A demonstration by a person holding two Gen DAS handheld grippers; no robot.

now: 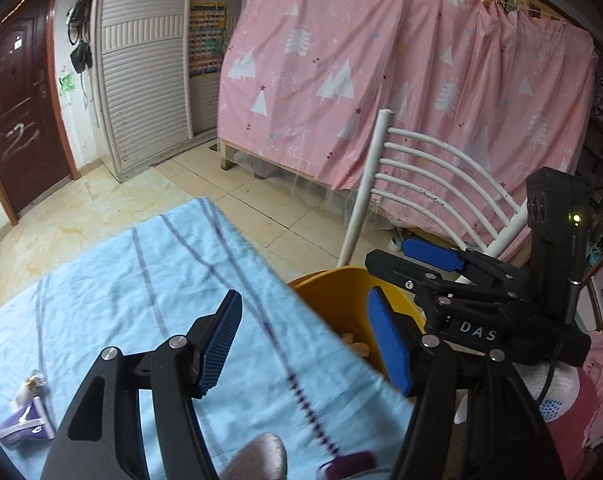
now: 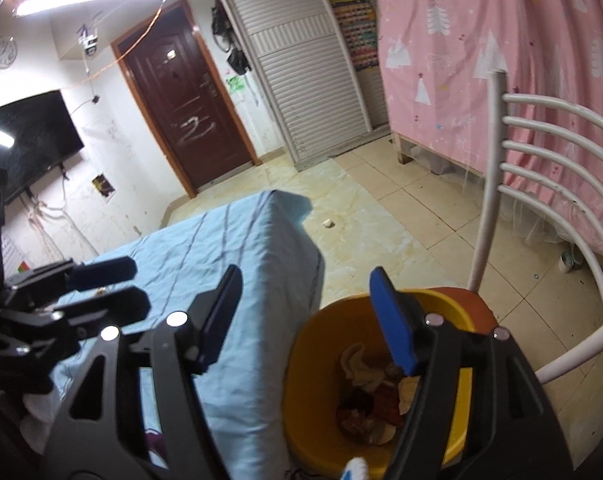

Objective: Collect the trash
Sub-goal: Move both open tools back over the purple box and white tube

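Below R gripper (image 2: 303, 316): yellow bin (image 2: 301, 364) w/ trash (image 2: 371, 404) inside. R jaws spread, empty. L gripper (image 1: 303, 344) also spread, empty, over blue cloth (image 1: 141, 280); wrapper (image 1: 25, 420) far to its left. Risk: L reach across cloth could snag fabric, drag wrapper off edge.

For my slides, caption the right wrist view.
Right gripper, jaws open, above a yellow bin of trash beside a blue-covered table.
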